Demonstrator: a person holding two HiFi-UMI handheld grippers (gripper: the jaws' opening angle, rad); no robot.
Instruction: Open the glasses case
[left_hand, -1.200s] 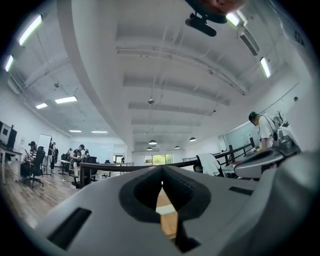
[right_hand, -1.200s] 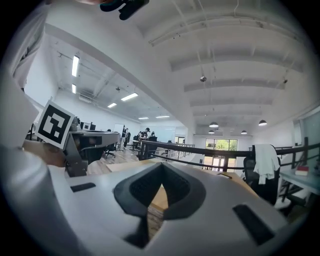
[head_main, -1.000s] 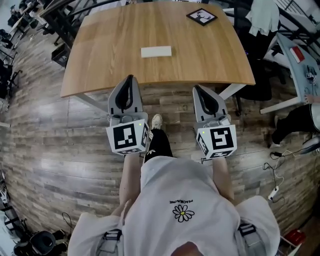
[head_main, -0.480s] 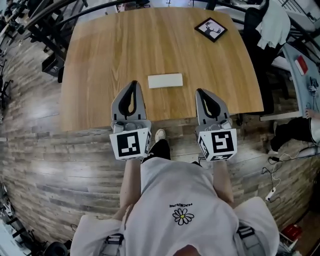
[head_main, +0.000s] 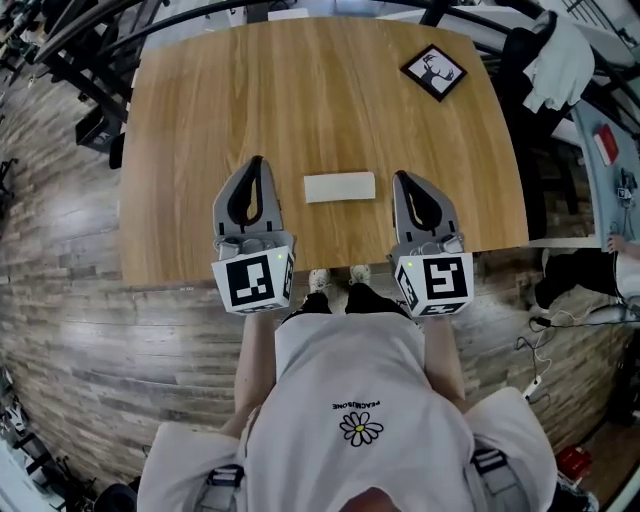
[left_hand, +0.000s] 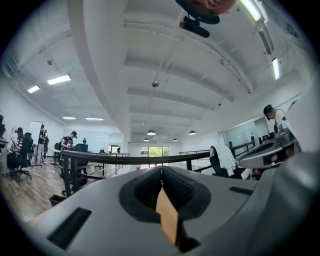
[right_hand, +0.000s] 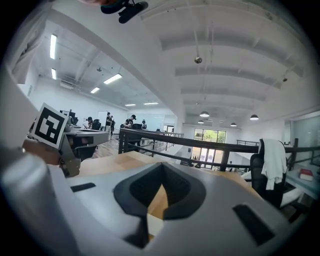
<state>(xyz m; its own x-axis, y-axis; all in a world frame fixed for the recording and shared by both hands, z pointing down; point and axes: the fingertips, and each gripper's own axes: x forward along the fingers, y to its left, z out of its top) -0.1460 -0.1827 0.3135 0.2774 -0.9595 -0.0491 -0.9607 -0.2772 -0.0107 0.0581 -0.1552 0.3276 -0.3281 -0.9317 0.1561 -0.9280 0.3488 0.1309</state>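
Glasses case (head_main: 340, 187) looks light, stiff, slick, best pinched at its long edges; left gripper (head_main: 257, 162) at its 9 o'clock, right gripper (head_main: 400, 177) at 3 o'clock, both closed and empty

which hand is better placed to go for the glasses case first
Right, slightly. The right tool sits closer beside the glasses case than the left tool; both are shut and neither touches it.

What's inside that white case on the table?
Only the outside of the glasses case shows: a flat white box lying closed on the wooden table, with nothing on top of it. Whatever is inside is covered by the shut case, so it cannot be seen.
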